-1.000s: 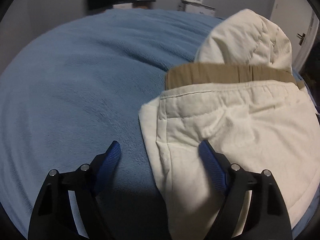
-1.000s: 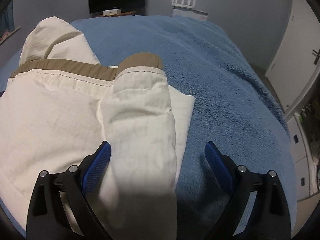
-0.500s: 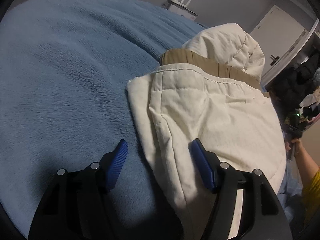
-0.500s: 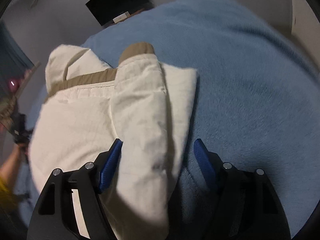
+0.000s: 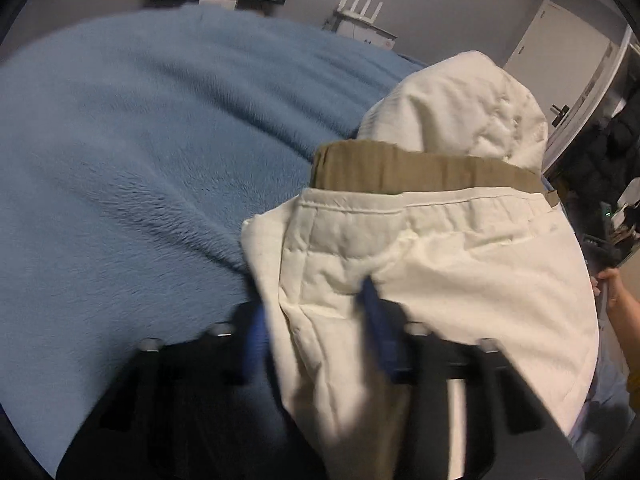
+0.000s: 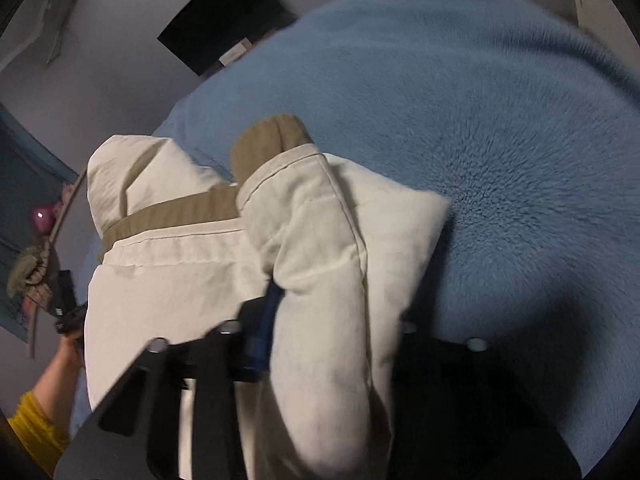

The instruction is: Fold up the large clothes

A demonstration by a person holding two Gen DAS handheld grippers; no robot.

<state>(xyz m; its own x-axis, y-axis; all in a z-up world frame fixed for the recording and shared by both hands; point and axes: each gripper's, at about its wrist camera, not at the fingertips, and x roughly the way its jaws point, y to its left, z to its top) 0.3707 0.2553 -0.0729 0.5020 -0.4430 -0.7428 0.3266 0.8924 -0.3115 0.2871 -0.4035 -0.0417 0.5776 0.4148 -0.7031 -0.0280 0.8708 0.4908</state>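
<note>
A cream padded hooded jacket (image 5: 460, 264) with tan lining (image 5: 420, 170) lies partly folded on a blue fleece blanket (image 5: 140, 152). My left gripper (image 5: 314, 324) is closed around the jacket's thick left edge, blue fingers (image 5: 376, 320) pressing the fabric from both sides. In the right wrist view the jacket (image 6: 180, 280) shows with its sleeve (image 6: 320, 272) folded on top. My right gripper (image 6: 332, 328) is closed around the sleeve and the right edge; one blue finger (image 6: 264, 332) shows, the other is hidden by cloth.
The blue blanket (image 6: 480, 120) covers the bed around the jacket. A dark TV (image 6: 224, 36) and a white router (image 5: 360, 4) stand by the far wall. A white door (image 5: 560, 52) is at the right. The person's hand (image 5: 616, 292) shows at the edge.
Both grippers have gone from wide open to closed on the jacket's side edges. The fabric between the fingers is bunched and both views have shifted and blurred.
</note>
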